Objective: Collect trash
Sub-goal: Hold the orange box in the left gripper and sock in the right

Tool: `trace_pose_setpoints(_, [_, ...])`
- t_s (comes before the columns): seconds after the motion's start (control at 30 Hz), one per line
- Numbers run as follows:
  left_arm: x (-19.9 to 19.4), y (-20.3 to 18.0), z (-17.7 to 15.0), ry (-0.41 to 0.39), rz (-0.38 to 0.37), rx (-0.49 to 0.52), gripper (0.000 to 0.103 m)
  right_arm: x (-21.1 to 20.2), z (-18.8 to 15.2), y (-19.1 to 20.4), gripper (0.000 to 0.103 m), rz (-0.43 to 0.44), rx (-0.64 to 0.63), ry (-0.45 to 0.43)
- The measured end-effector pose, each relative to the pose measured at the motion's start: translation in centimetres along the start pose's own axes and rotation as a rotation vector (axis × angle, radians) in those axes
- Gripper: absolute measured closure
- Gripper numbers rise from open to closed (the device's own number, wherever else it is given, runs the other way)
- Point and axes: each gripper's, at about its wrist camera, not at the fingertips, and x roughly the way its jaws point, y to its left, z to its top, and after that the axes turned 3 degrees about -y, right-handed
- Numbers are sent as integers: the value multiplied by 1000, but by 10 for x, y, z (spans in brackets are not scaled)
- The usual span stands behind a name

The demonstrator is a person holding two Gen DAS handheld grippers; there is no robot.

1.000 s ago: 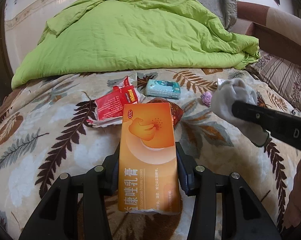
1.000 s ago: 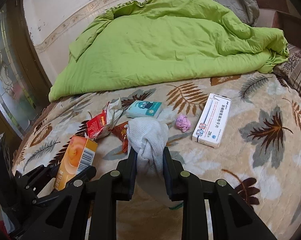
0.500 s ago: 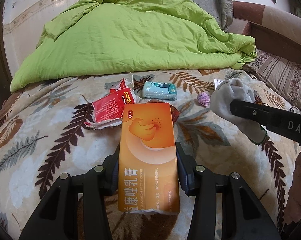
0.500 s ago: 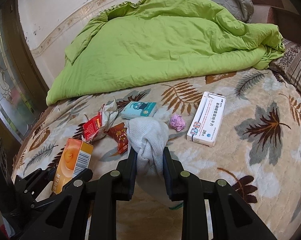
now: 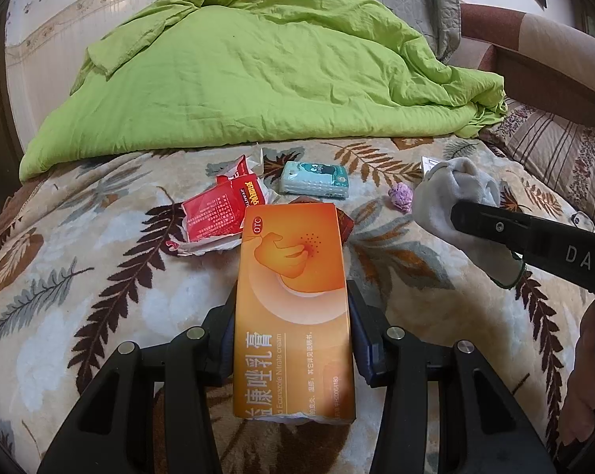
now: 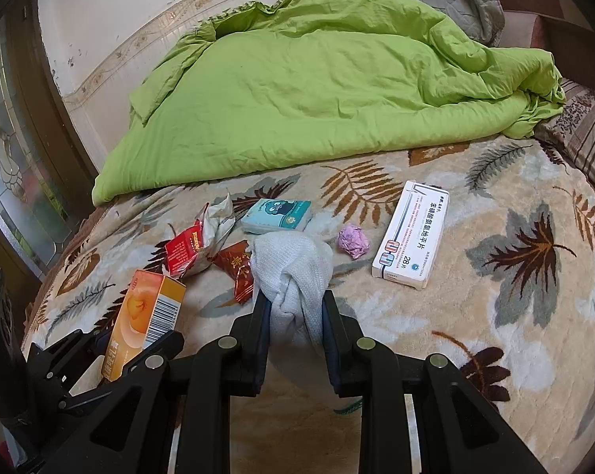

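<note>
Black left gripper (image 5: 291, 339), silver screws; white "DAS" lettering

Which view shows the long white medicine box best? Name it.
The right wrist view: the long white medicine box lies fully visible on the leaf-patterned blanket. The left wrist view shows only a corner behind the grey sock.

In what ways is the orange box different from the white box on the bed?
The orange box is clamped in the left hand-held gripper, raised off the blanket; the white box lies flat on the blanket, ungripped. The orange box shows a drawn picture and a barcode; the white box shows blue text and "28". Both are oblong cardboard medicine cartons.
</note>
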Motion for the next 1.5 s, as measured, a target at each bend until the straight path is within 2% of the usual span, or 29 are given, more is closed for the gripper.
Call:
trace_pose_setpoints(0.77, [-3,1,3,-16,10,-13,57,-6,-3,-3,77,-19,13,-5])
trace_pose_setpoints(1.1, [-32,-5,-1,-79,29,-9,57,-51,-17,7,77,-33,-3,-50])
trace_pose_setpoints(1.33, [-59,-12,-24,-52,-6,-29,57,-95,-41,5,77,-38,-41,-52])
trace_pose_setpoints(1.5, [-80,-23,-36,-71,-23,-10,57,-117,-50,-15,77,-10,33,-54])
